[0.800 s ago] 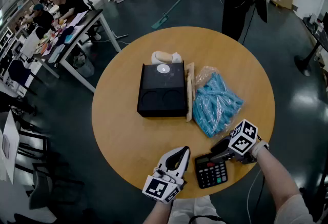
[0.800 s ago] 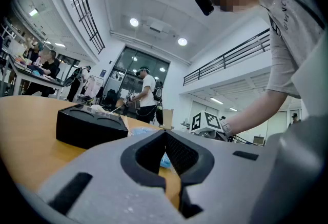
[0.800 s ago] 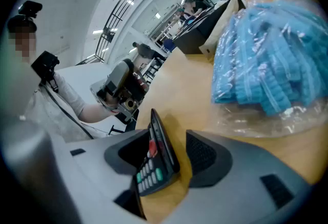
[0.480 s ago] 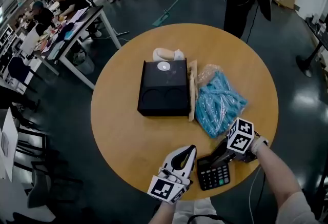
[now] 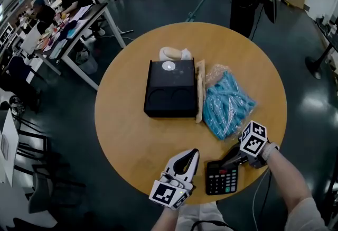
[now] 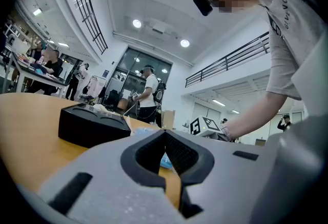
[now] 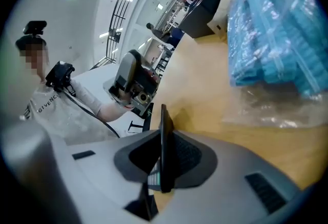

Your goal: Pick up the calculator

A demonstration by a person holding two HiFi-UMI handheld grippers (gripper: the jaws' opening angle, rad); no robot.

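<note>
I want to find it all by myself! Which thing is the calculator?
Look at the big round wooden table and go to the edge nearest the person. The calculator is there, gripped by the right hand-held gripper. Only it is small and dark with rows of buttons, unlike the black box and the bag of blue pieces.

The table fills the middle of the head view. Dead centre on it sits the box, with a bundle touching its upper edge. Right of the box lies the bag, a strip between the two. At the table's lower edge, the calculator lies just right of the left gripper, its upper right corner between the right gripper's jaws.
</note>
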